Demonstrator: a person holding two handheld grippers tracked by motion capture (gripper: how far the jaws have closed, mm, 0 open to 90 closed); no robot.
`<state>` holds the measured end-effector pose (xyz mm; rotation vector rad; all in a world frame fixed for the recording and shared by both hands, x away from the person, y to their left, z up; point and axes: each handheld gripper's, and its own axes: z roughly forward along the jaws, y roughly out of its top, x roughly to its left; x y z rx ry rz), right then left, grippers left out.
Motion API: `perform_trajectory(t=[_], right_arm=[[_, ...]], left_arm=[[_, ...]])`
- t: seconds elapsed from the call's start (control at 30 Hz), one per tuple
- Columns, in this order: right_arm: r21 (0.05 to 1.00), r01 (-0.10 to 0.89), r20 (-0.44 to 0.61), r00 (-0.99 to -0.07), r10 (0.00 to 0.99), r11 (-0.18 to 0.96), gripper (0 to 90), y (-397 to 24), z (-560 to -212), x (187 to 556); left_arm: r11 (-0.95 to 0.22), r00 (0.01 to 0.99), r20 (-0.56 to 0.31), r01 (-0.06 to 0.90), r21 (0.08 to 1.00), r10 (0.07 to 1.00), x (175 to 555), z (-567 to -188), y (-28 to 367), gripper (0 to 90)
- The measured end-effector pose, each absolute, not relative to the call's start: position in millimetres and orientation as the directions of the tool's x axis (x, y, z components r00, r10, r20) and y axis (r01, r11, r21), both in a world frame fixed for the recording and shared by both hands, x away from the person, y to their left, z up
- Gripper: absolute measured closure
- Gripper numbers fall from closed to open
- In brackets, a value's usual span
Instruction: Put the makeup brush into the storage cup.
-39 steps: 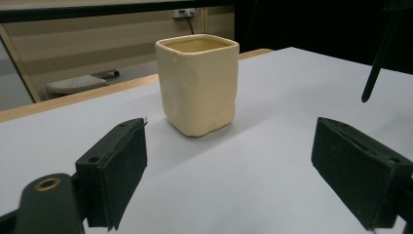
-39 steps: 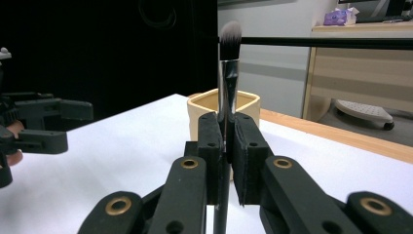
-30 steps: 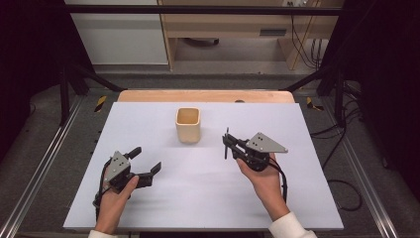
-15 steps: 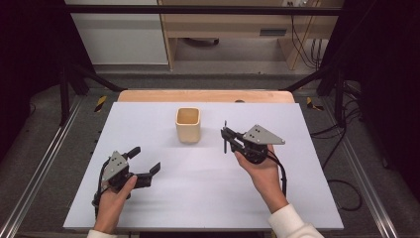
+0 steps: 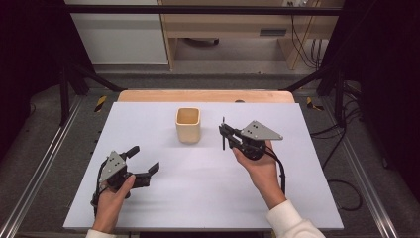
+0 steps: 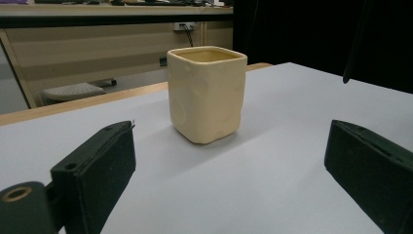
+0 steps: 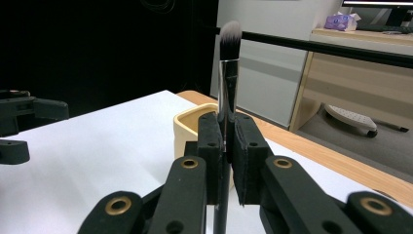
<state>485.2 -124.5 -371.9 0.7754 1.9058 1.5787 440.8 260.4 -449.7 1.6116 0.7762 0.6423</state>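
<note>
Since the earlier frames the right tool (image 5: 224,135) has crept a little toward the far edge of the worktop (image 5: 307,198) and toward the cup (image 5: 188,125), while the left tool (image 5: 144,161) has kept its place near the near-left corner.

The right hand (image 5: 260,166) reaches in from the near edge, forearm angled toward the worktop's middle, carrying its tool level and just right of the cup, clear of it. Its jaws are clamped tight on the brush (image 7: 227,83), which stands upright between the pads, bristles up. The left hand (image 5: 110,198) rests low by the near edge, its tool aimed across the worktop at the cup, jaws spread wide with nothing between them.

The cup is a cream, matt, squarish vessel with rounded corners and slightly uneven walls, standing upright a little beyond the worktop's middle, toward the far edge. The brush has a slim dark handle, a shiny metal ferrule and a soft tuft, dark with pale tips. The worktop is smooth and pale, with a wooden strip along its far edge.
</note>
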Motion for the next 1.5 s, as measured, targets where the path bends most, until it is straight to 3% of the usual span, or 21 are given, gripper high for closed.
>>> perform_trajectory(t=[1.5], right_arm=[[0.986,0.067,-0.07,-0.665,0.743,0.153,83.3,-89.8,-353.6,515.1]], left_arm=[[-0.084,0.649,0.02,0.068,0.994,0.76,438.7,-446.3,258.4,3.3]])
